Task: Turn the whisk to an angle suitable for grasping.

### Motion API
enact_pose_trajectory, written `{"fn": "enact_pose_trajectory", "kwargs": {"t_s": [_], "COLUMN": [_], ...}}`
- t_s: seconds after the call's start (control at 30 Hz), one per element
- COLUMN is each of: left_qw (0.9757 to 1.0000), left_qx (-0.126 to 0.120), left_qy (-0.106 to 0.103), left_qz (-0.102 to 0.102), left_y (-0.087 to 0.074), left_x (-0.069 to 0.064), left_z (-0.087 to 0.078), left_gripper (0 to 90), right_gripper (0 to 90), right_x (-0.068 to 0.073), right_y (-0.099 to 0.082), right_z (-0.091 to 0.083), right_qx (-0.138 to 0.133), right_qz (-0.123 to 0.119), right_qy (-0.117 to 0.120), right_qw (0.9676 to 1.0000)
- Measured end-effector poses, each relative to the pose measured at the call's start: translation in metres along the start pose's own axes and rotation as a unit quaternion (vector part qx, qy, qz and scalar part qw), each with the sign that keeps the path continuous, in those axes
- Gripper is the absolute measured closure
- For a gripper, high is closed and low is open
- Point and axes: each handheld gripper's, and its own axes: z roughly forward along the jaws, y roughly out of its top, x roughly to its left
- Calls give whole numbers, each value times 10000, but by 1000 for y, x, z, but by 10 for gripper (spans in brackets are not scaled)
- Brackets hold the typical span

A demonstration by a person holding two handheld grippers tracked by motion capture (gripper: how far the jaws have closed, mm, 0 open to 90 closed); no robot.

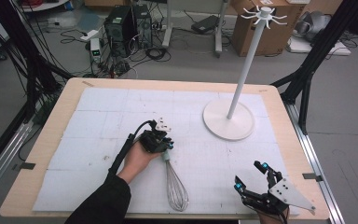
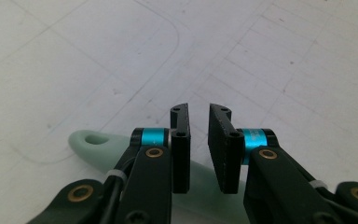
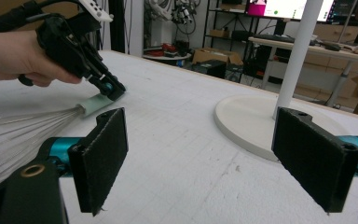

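Right gripper [image 1: 251, 176] idles spread wide, left gripper [image 2: 199, 135] jaws narrowly parted straddling whisk [image 1: 175, 186] handle, not pinching; next: squeeze, lift toward stand [image 1: 228, 119].

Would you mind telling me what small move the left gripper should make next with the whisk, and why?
Probably lower the left gripper a little and close it on the whisk's pale green handle. Its jaws stand slightly apart above the handle, with a gap showing between the pads, so nothing is gripped. The whisk lies flat on the white mat, and the right gripper waits open, apart.
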Motion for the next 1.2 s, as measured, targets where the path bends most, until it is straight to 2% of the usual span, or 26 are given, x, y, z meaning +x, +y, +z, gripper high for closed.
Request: {"fn": "enact_pose_trajectory", "kwargs": {"t_s": [0.1, 0.3, 0.53, 0.67, 0.83, 0.93, 0.97, 1.0, 1.07, 1.2], "left_qw": [10000, 9994, 9986, 9984, 9978, 9959, 9941, 9941, 9919, 9913], "left_qx": [-57, -133, -270, -275, -174, -207, -230, -230, -262, -265], "left_qy": [30, 141, 155, 146, 211, 307, 361, 361, 373, 384], "left_qz": [-34, -281, -423, -481, -608, -831, -994, -994, -1183, -1234], "left_y": [-7, -21, -25, -28, -38, -48, -54, -54, -60, -62], "left_x": [7, 26, 35, 40, 49, 61, 70, 70, 78, 81], "left_z": [-10, -28, -40, -44, -53, -59, -63, -63, -66, -67], "left_gripper": [794, 792, 789, 787, 788, 788, 789, 788, 788, 785], "right_gripper": [173, 173, 173, 174, 174, 174, 174, 174, 175, 176], "right_x": [0, 1, 1, 1, 1, 1, 1, 1, 2, 1], "right_y": [0, 0, -1, -1, -1, -1, -1, -1, -1, -1], "right_z": [0, 1, 2, 2, 2, 2, 2, 2, 2, 3], "right_qx": [8, 29, 67, 76, 76, 79, 79, 87, 108, 116], "right_qz": [25, 3, -28, -32, -22, -37, -30, -28, -25, -54], "right_qy": [1, 4, -11, -13, -17, -23, -23, -14, -18, -33], "right_qw": [10000, 10000, 10000, 10000, 10000, 10000, 10000, 10000, 9999, 9999]}}
